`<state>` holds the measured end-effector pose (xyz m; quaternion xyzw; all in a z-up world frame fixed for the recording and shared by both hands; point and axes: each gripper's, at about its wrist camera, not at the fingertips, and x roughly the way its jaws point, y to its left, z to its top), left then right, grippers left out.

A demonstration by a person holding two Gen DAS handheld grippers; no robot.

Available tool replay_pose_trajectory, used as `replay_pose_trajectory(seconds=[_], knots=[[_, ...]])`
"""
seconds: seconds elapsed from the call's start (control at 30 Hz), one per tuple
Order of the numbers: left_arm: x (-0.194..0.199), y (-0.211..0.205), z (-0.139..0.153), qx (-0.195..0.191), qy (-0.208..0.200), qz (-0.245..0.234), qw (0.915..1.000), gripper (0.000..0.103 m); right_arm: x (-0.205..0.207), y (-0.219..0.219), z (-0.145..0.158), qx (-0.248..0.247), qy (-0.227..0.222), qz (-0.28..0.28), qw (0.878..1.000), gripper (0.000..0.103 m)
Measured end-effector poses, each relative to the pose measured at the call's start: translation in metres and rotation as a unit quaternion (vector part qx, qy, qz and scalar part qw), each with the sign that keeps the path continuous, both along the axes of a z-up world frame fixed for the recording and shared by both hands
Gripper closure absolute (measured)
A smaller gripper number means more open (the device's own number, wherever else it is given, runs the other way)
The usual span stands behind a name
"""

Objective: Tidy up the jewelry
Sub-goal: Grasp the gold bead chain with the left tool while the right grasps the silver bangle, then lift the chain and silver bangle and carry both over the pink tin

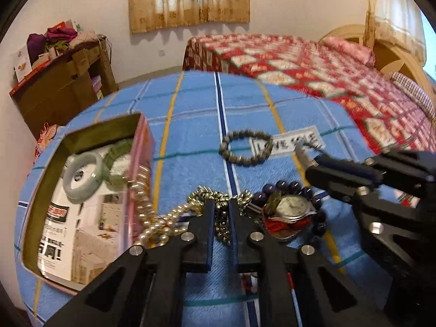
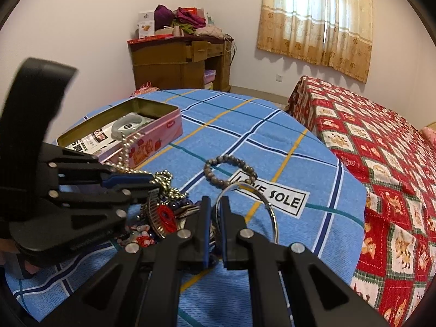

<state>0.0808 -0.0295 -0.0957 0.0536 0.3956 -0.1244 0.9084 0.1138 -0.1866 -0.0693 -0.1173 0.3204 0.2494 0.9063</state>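
Left wrist view: the left gripper (image 1: pixel 221 215) is seen nearly pressed together at the near edge of the jewelry heap (image 1: pixel 272 207), with a strand of small metal beads (image 1: pixel 222 224) caught between its fingers.
Right wrist view: the right gripper (image 2: pixel 215 218) is seen pinching a thin silver bangle (image 2: pixel 268 212), which is held raised above the blue checked cloth (image 2: pixel 272 141) covering the table.
Tin: a pink tin (image 2: pixel 152 141) stands open at the left of the table; a pale jade bangle (image 1: pixel 81 174) and a printed leaflet (image 1: pixel 81 231) lie inside it.
Pearl strand: a pearl necklace (image 1: pixel 147 207) is draped over the tin's near wall, one end inside, the rest trailing to the heap.
Heap: a wristwatch (image 1: pixel 293 207), a dark bead bracelet (image 1: pixel 297 188) and a red ornament (image 2: pixel 166 215) are piled together, touching.
Loose piece: a grey bead bracelet (image 1: pixel 245 148) lies apart, across the "LOVE SOLE" label (image 2: pixel 272 193).
Step in hand: a bead strand is being picked out of the heap, judged bound for the tin.
Next move: a slow lift is called for, since the strand appears tangled with its neighbours; the bangle is then to be carried over the tin wall and let go.
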Motion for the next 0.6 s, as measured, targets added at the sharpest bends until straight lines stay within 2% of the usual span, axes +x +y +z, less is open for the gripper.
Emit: replay_pose_trajectory(seconds=[0.23, 0.43, 0.6], knots=[[-0.021, 0.018, 0.06, -0.044, -0.056, -0.013, 0.9974, 0.095, -0.001, -0.003, 0.01, 0.009, -0.011, -0.004, 1.0, 0.095], [-0.023, 0.031, 0.08, -0.081, -0.065, -0.011, 0.9946, 0.095, -0.002, -0.006, 0.021, 0.018, -0.021, -0.005, 1.0, 0.095], [-0.025, 0.041, 0.09, -0.081, -0.078, 0.002, 0.9936, 0.095, -0.004, -0.007, 0.033, 0.028, -0.031, -0.003, 0.999, 0.095]])
